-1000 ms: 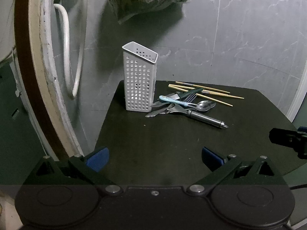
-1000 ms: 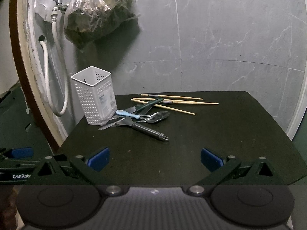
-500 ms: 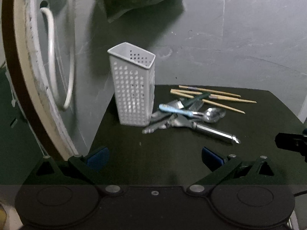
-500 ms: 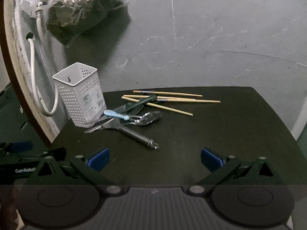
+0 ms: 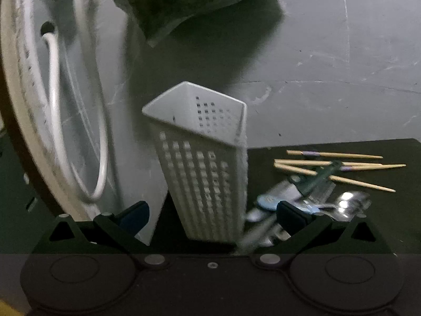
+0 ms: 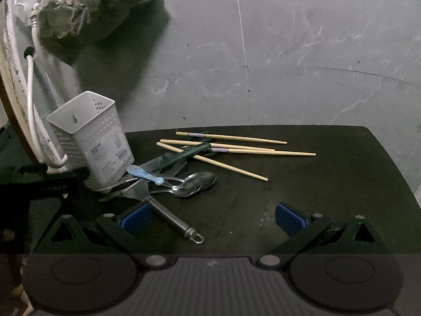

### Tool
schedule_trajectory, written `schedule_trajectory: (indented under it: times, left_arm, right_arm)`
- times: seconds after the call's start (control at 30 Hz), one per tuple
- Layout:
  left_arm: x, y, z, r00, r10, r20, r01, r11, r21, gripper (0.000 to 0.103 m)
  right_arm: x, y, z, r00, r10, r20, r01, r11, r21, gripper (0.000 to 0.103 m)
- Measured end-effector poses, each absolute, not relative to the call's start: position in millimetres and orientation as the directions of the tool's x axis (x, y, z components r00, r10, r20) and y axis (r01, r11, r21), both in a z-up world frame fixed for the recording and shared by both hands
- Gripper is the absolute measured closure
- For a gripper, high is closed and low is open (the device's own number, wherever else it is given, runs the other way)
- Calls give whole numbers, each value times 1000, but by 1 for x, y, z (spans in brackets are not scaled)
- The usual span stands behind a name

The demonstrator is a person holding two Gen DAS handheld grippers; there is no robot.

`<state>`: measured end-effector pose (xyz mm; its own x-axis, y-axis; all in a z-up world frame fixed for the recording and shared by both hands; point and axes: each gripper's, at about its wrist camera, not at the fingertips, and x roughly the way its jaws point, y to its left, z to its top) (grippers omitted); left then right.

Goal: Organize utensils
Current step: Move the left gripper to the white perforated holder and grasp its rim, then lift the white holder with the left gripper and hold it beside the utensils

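Right half of table [image 6: 329, 184] lies bare; utensil pile [image 6: 171, 176] crowds, perhaps touches, the holder [image 6: 92, 142]

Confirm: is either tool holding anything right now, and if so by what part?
Nothing is held. The left tool is open astride the white holder, pads apart from it. The right tool is open over the table.

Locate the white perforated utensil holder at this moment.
The white utensil holder stands at the black table's back-left corner, right beside the utensil pile; in the left wrist view it sits between the open left hand-held gripper's fingers.
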<state>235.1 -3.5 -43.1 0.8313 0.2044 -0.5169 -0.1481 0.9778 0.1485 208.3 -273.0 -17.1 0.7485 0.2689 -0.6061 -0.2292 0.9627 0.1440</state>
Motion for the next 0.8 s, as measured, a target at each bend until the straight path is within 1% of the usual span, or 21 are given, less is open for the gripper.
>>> schedule_trajectory:
  times: [0.1,0.2,0.3,0.4,0.53,0.6,0.67,0.73,0.8]
  left_arm:
    - [255,7,-43,844,190,-501,-120,978,169,1]
    - [273,16,-44,854,167,-493,-93,981,171,1]
    - [286,24,-45,860,98,-501,-35,991,133,1]
    - [296,25,-50,853,50,-519,21,991,130,1]
    - [301,28,-55,854,-11,-520,86,989,121,1]
    - [302,30,-56,855,-22,-518,100,987,124,9]
    - [305,33,-56,848,-18,-529,101,987,129,14]
    - [308,36,-57,836,-3,-549,92,987,134,24]
    - [308,41,-58,834,-17,-551,93,990,111,25]
  right_arm:
    - [212,-265,-23,739,247,-627,-204,969,141,0]
    - [214,-252,-26,736,195,-648,-147,981,128,0]
    - [212,-242,-27,738,146,-659,-82,989,127,0]
    - [210,-228,-30,735,102,-670,-25,992,124,0]
    - [204,-212,-33,730,57,-681,25,994,110,0]
    - [201,-207,-33,725,40,-688,41,994,100,0]
    - [200,-204,-31,724,30,-689,46,995,92,0]
    - [201,-202,-32,719,28,-695,47,995,88,0]
    - [204,-199,-35,711,31,-703,38,996,82,0]
